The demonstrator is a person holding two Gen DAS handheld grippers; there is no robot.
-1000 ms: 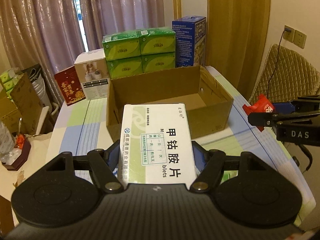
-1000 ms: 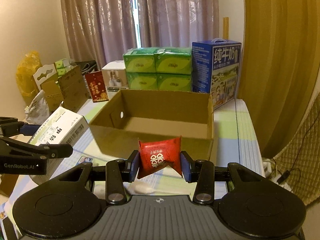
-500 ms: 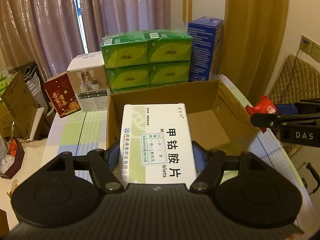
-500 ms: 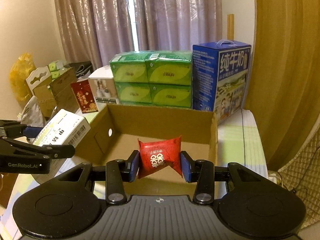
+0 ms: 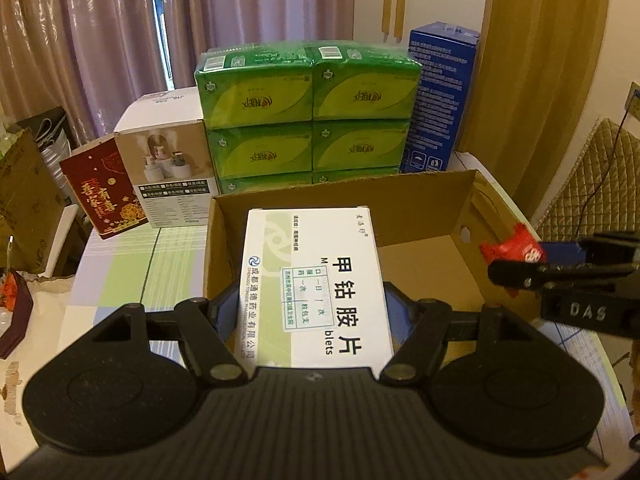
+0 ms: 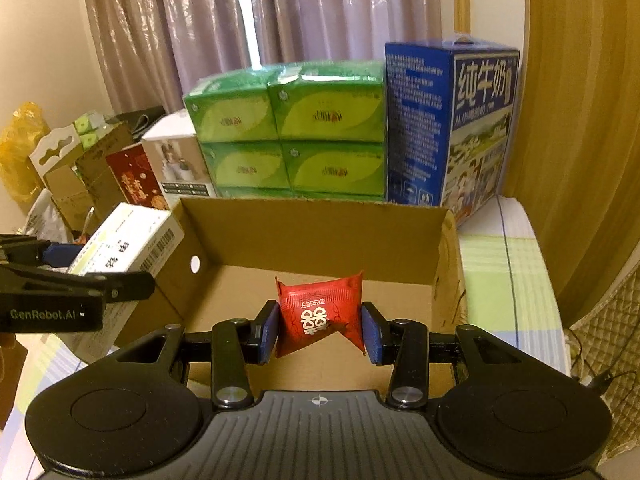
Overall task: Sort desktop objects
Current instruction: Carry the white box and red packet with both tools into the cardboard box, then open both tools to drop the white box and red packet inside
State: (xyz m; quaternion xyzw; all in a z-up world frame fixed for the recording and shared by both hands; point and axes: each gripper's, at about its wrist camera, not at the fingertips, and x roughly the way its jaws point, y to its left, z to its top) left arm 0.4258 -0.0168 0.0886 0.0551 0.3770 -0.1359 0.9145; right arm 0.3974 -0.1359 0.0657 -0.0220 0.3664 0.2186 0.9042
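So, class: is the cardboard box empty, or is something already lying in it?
Empty as far as seen: the box shows only bare floor. The packet and medicine box are gripped above it.

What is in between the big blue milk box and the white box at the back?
The green boxes, stacked in a block, fill the gap between the milk box and the white box. The right wrist view shows it best.

Hidden and cropped items

Green tissue packs (image 5: 308, 112): bottom row behind cardboard box (image 5: 420, 204) wall. Medicine box (image 5: 316, 284): near end under gripper body. Small print on blue carton (image 5: 440, 96) illegible.
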